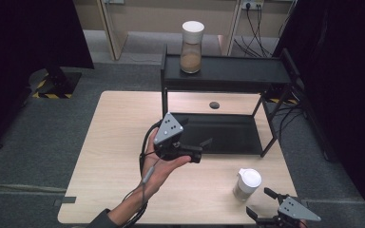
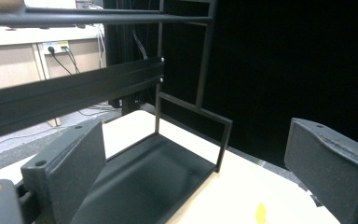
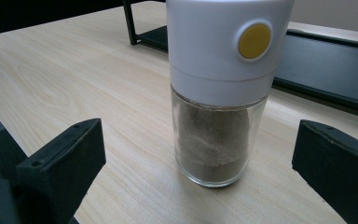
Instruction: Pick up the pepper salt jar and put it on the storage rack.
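The small spice jar [image 1: 247, 184] is standing upright near the right, near corner of the table [image 1: 114, 156], its white cap [image 3: 223, 42] with a yellow button [image 3: 254, 41] sitting over glass half full of brown powder. The right gripper [image 1: 272, 202] is pointing at it from the near side with its jaws spread wide, one on each side of the jar and touching neither; that lining-up looks like preparation for a grasp around the glass body. The left gripper [image 1: 204, 148] is hanging in the air over the middle of the table, jaws likewise spread and carrying nothing, aiming at the lower tier of the black shelf [image 1: 228, 71], perhaps waiting out of the way. A taller jar [image 1: 192, 46] is standing on the shelf's top tier at the far side, which suggests where the small one may be going.
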`<action>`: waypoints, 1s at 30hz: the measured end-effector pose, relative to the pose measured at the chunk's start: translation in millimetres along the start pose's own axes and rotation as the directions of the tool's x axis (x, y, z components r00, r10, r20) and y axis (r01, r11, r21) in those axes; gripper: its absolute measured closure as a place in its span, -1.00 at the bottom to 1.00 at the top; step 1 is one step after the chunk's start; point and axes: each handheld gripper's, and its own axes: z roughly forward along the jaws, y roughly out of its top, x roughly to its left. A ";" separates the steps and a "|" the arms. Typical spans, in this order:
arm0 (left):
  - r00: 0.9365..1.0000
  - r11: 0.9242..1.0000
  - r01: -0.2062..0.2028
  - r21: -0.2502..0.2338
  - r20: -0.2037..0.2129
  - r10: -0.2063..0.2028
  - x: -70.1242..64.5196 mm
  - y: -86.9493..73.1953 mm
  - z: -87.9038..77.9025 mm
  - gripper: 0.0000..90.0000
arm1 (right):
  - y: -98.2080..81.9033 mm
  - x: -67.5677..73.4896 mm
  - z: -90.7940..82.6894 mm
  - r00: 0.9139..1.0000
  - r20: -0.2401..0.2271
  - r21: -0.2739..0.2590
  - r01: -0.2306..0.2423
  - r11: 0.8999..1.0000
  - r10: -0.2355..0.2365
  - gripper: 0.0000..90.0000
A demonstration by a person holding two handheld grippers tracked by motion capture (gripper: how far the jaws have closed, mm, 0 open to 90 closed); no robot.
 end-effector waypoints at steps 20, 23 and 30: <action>0.998 0.999 0.011 0.039 0.064 -0.014 -16.1 -48.6 -10.8 -0.89 | 0.3 0.5 0.0 1.000 -0.001 -0.004 0.001 1.000 -0.001 -0.93; 0.997 0.999 0.003 0.045 0.076 -0.007 -19.5 -55.6 -12.2 -0.89 | 0.6 0.8 0.7 1.000 -0.003 -0.001 0.003 1.000 -0.003 -0.93; 0.995 0.998 -0.011 0.057 0.095 0.006 -27.5 -76.1 -11.4 -0.89 | 0.7 1.3 0.7 1.000 -0.002 -0.004 0.004 1.000 -0.004 -0.93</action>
